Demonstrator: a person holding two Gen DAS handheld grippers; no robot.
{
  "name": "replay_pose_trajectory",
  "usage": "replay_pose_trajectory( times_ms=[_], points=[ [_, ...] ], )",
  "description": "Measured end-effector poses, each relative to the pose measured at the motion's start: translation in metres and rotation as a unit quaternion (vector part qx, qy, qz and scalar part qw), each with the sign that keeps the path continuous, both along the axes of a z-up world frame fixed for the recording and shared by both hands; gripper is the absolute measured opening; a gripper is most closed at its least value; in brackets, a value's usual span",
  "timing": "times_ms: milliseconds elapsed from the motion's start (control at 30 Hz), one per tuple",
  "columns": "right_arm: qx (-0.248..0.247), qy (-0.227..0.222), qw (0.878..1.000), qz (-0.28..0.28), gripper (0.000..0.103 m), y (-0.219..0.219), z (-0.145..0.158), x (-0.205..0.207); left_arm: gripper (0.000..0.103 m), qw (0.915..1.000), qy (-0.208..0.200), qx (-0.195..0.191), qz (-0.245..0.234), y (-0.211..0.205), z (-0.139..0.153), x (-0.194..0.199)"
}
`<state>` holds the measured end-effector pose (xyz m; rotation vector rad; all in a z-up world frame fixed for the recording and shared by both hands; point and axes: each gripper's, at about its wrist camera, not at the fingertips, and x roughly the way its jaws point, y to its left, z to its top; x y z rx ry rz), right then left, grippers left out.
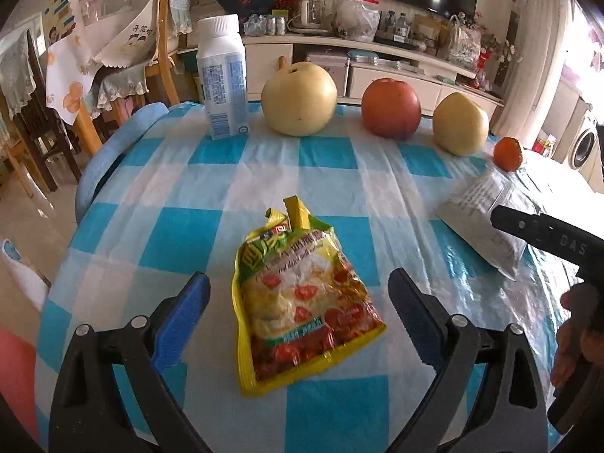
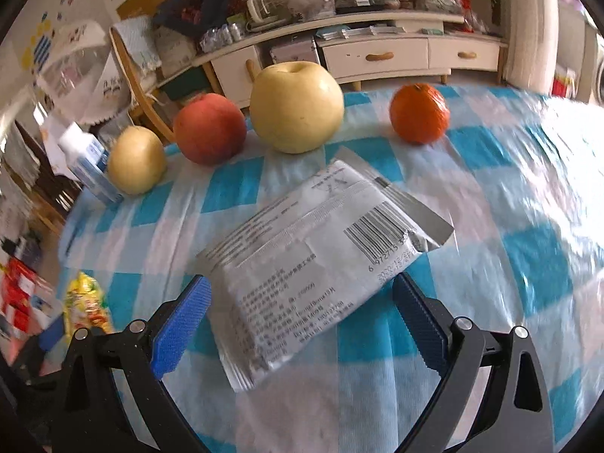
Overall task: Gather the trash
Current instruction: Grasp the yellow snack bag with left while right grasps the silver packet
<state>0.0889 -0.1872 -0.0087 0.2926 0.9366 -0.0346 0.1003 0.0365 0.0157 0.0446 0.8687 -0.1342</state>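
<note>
Bench: covered by a blue-and-white checked cloth, which carries everything listed below.
Left gripper: mine; its blue fingers stand wide apart, one on each side of the yellow snack wrapper, touching nothing.
Yellow snack wrapper: crumpled and torn open at its far end, lying flat on the cloth between my left fingers; red and white print on its face. In the right wrist view it shows at the far left edge.
Right gripper: mine; its blue fingers are spread apart around the near end of the silver packet. I cannot tell whether they touch it.
Silver packet: flat foil pouch, printed text and a barcode facing up, lying at an angle on the cloth. In the left wrist view it lies to the right, partly under my right gripper's black arm.
White bottle: upright at the far left of the back row, blue label.
Large pale pear: just right of the bottle.
Red apple: next along the row.
Yellow pear: between the red apple and the orange.
Orange: at the right end of the row, behind the silver packet.
Hand: mine, at the right edge of the left wrist view, on the right gripper's handle.
</note>
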Motion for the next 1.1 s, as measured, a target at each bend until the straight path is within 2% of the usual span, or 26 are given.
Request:
replay_pose_trajectory(
  times_ms=[233,333,400,533,633,833,967,1100],
  points=[
    [-0.084,-0.002,0.995,0.055,0.099,0.028,-0.002,0.025,0.096,0.9997,0.015,-0.006,0.016,0.010,-0.005,0.011],
    [-0.076,0.006,0.993,0.091,0.099,0.034,-0.001,0.035,0.095,0.9995,0.017,-0.013,0.022,0.014,-0.006,0.012],
    [-0.071,0.010,0.993,0.089,0.099,0.034,0.001,0.042,0.094,0.9996,0.016,-0.013,0.022,0.014,-0.006,0.012],
    [-0.039,0.018,0.996,0.074,0.099,0.035,0.006,0.053,0.072,0.9993,0.018,-0.028,0.017,0.014,-0.007,0.013],
    [-0.063,0.019,0.995,0.075,0.099,0.042,0.003,0.058,0.062,0.9992,0.017,-0.035,0.013,0.014,-0.007,0.014],
    [-0.096,0.018,0.991,0.088,0.099,0.054,-0.006,0.062,0.058,0.9992,0.014,-0.038,0.008,0.011,-0.007,0.013],
    [-0.128,0.010,0.981,0.143,0.098,0.068,-0.006,0.057,0.057,0.9991,0.015,-0.040,0.002,0.010,-0.007,0.011],
    [-0.113,0.002,0.970,0.215,0.091,0.076,-0.006,0.047,0.057,0.9986,0.020,-0.047,-0.010,0.009,-0.006,0.008]
  ],
)
